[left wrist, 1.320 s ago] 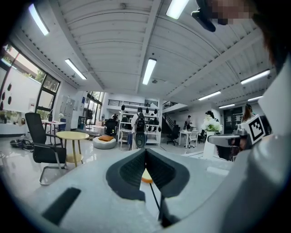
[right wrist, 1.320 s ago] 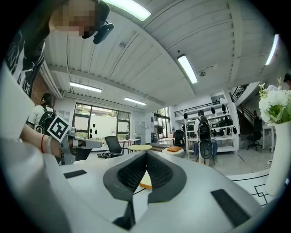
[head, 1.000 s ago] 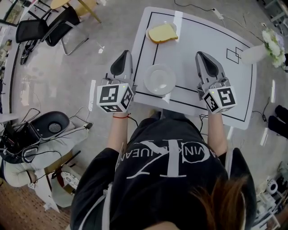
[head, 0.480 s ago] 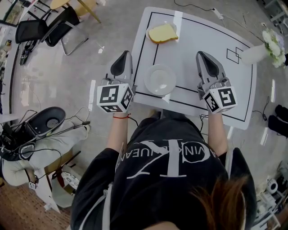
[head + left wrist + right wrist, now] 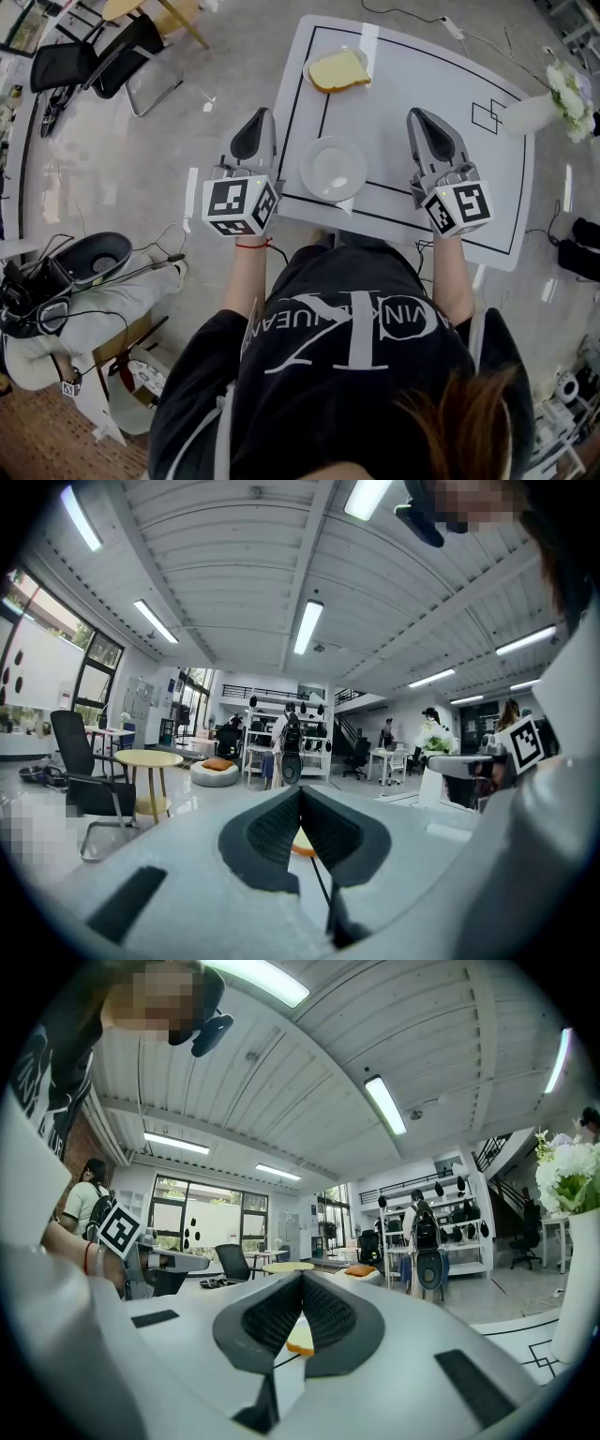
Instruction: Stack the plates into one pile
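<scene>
White and glossy, the plate point(image 5: 333, 166) looks like glazed ceramic or stiff melamine. It is probably rigid, light enough for one grip, slick on its face and likely to chip if dropped. The raised rim is the place to pinch, best at its 9 or 3 o'clock edge, where either tool can come in level. It is small, round and bare, with a shallow well. It sits near the 6 o'clock edge of the counter point(image 5: 450, 84), just inside a black line.

The left hand-held gripper point(image 5: 261, 114) hangs at the plate's 9 o'clock, beside the counter's edge, jaws pressed together on nothing. At the plate's 12 o'clock, well apart, a yellow bread slice point(image 5: 339, 68) lies on what seems a second plate, whose rim hardly shows. That slice would probably have to come off, or that plate go at the bottom of the pile. The right hand-held gripper point(image 5: 417, 116) hovers over the counter at 3 o'clock, jaws likewise together and empty. A vase point(image 5: 527, 112) stands further out at 3 o'clock.
</scene>
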Motion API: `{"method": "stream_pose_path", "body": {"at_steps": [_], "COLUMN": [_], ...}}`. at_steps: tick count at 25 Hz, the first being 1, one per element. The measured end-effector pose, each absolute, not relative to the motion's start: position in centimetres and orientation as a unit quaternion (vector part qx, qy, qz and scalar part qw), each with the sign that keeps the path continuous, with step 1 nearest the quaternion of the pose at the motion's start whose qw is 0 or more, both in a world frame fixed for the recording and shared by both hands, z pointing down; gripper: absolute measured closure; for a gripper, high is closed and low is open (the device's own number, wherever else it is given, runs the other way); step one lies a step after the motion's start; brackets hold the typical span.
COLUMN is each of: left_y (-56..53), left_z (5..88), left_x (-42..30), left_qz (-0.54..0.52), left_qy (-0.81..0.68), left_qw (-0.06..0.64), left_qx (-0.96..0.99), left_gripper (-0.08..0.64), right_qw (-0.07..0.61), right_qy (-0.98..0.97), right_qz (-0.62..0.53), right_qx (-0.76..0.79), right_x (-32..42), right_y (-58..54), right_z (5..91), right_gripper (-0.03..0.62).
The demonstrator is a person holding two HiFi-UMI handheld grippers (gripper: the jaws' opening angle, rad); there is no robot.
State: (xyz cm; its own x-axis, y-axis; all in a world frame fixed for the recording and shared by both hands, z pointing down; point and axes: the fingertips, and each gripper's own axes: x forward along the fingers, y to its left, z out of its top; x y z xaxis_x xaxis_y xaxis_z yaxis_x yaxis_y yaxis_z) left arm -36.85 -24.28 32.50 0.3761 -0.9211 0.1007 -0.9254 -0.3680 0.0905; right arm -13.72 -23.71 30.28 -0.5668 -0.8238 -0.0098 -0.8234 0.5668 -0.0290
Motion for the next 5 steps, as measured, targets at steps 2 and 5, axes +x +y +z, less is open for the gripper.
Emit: {"method": "stream_pose_path", "body": {"at_steps": [2,5], "left_y": [-24.35,-24.48], "left_z": [32.56,32.71], "left_x": [-36.94,-37.16], "left_qz": [0.017,0.019], "left_qy": [-0.559,-0.559], "left_qw": [0.067,0.069], "left_qx": [0.827,0.826], "left_gripper": [0.554,0.554], "right_qw": [0.011,0.009], "right_qy": [0.885,0.885], "right_qz": [-0.011,-0.010], "right_qx": [-0.465,-0.465], "right_x": [-13.77,-13.95], "right_y": [-23.79,-23.95], "right_z": [30.31,30.34], "right_gripper": [0.591,0.591]}}
